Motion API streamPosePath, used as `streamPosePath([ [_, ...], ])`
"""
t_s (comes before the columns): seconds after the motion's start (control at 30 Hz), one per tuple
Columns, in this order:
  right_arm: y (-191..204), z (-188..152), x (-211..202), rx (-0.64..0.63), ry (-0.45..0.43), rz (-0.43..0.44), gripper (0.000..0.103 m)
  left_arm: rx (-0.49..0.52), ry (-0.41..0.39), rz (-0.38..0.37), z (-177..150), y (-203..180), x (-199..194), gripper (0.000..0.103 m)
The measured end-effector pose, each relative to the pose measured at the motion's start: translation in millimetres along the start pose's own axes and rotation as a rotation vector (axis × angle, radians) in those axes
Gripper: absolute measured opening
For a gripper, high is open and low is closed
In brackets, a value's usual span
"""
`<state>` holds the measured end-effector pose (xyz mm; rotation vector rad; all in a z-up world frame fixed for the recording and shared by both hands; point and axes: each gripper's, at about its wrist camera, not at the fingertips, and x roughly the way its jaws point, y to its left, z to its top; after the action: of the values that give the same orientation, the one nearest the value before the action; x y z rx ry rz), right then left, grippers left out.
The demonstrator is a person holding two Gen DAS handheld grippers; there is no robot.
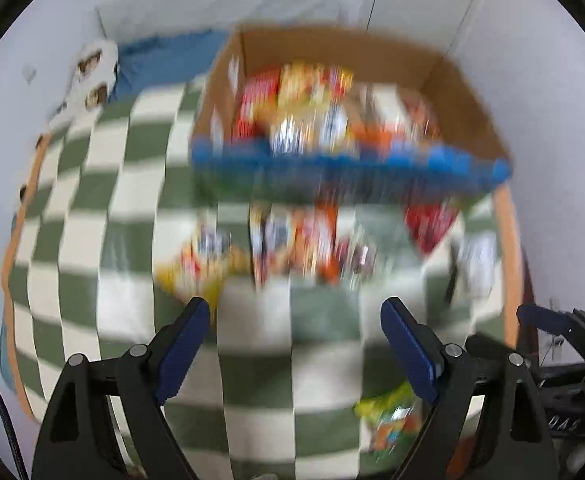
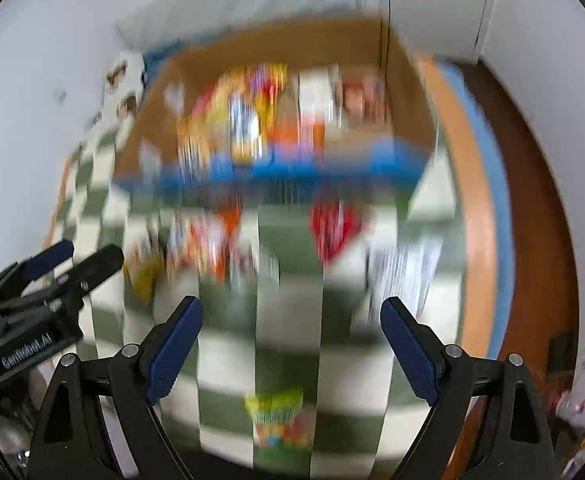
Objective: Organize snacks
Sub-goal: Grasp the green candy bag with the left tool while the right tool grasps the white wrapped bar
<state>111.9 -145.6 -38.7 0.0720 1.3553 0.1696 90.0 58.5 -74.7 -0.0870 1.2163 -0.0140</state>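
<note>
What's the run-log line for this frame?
left gripper: open, empty | right gripper: open, empty | brown cardboard box: holds snacks | loose packets on green-white checkered cloth | frames motion-blurred

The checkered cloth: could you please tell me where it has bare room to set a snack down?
The cloth is bare on its left side, between its orange edge and the box, and in the near strip between the loose snacks and the candy bag. It is crowded right before the box.
</note>
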Motion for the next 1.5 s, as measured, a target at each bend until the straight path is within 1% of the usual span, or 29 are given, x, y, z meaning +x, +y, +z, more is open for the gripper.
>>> streamPosePath([
  [0.07,-1.4,-27.4,23.2,0.004,0.074,0.010,0.093,-0.007,0.064,0.007,-22.7,2.2,16.7,0.087],
  [0.13,-7.2,-50.3,46.2,0.036,0.139,0.032,0.092,-0.015,0.126,0.003,-40.4,2.7,31.6,0.087],
  [0.17,-11.8,-57.4,52.9,0.059,0.154,0.037,0.092,-0.024,0.160,-0.017,-49.0,1.6,38.1,0.087],
  [0.2,-18.3,-64.3,58.6,0.090,0.162,0.044,0.092,-0.036,0.197,-0.053,-56.9,-1.7,43.7,0.087],
  [0.23,-25.4,-68.4,61.6,0.118,0.162,0.048,0.092,-0.046,0.218,-0.076,-62.1,-4.5,47.2,0.087],
  [0.27,-34.5,-71.4,62.1,0.149,0.156,0.046,0.092,-0.064,0.255,-0.116,-69.2,-11.2,52.4,0.087],
  [0.33,-51.4,-73.8,58.2,0.190,0.133,0.031,0.092,-0.093,0.303,-0.178,-77.5,-21.3,60.8,0.087],
  [0.47,-79.1,-62.9,46.3,0.227,0.096,-0.007,0.092,-0.121,0.446,-0.302,-91.8,-57.7,91.0,0.087],
  [0.5,-84.0,-59.5,42.5,0.231,0.088,-0.018,0.092,-0.128,0.470,-0.333,-94.5,-65.1,97.5,0.087],
  [0.57,-95.4,-54.4,36.7,0.244,0.070,-0.033,0.092,-0.128,0.504,-0.353,-99.1,-80.3,110.9,0.087],
  [0.6,-101.3,-49.2,33.4,0.248,0.058,-0.040,0.092,-0.121,0.514,-0.358,-101.2,-88.0,117.6,0.079],
  [0.63,-105.2,-44.8,31.0,0.249,0.046,-0.049,0.092,-0.114,0.522,-0.352,-102.5,-92.0,121.6,0.075],
  [0.67,-109.1,-38.4,29.0,0.250,0.032,-0.058,0.093,-0.106,0.538,-0.332,-105.2,-96.6,128.0,0.065],
  [0.7,-112.3,-30.6,28.0,0.249,0.019,-0.062,0.093,-0.103,0.545,-0.322,-107.2,-98.9,132.3,0.052],
  [0.77,-116.6,-17.1,28.1,0.255,0.005,-0.061,0.093,-0.098,0.539,-0.300,-108.4,-100.0,136.3,0.048],
  [0.83,-115.9,0.4,34.4,0.250,-0.003,-0.053,0.093,-0.091,0.515,-0.282,-105.0,-98.2,133.3,0.047],
  [0.9,-114.5,17.2,44.4,0.246,-0.002,-0.051,0.093,-0.079,0.474,-0.242,-96.6,-93.9,128.1,0.047],
  [1.03,-109.0,41.2,76.3,0.238,0.044,-0.056,0.091,-0.084,0.390,-0.150,-69.9,-71.8,122.8,0.047],
  [1.1,-105.7,46.6,95.1,0.227,0.080,-0.076,0.076,-0.090,0.361,-0.114,-59.1,-61.1,121.4,0.047],
  [1.13,-105.2,46.1,101.0,0.222,0.099,-0.087,0.062,-0.093,0.346,-0.098,-52.6,-54.5,120.9,0.047],
  [1.17,-103.7,44.2,105.6,0.218,0.108,-0.085,0.060,-0.095,0.341,-0.092,-48.9,-50.5,120.8,0.047],
  [1.27,-92.8,32.4,108.3,0.169,0.118,-0.083,0.058,-0.114,0.333,-0.084,-42.9,-40.5,120.6,0.047],
  [1.37,-78.3,12.6,109.9,0.129,0.157,-0.050,0.058,-0.126,0.332,-0.084,-41.8,-34.1,120.2,0.047],
  [1.43,-68.8,-3.2,110.7,0.103,0.177,-0.034,0.057,-0.121,0.329,-0.081,-44.7,-25.5,118.3,0.047],
  [1.5,-63.3,-20.3,111.9,0.106,0.199,-0.007,0.057,-0.108,0.329,-0.077,-52.2,-23.9,119.4,0.047],
])
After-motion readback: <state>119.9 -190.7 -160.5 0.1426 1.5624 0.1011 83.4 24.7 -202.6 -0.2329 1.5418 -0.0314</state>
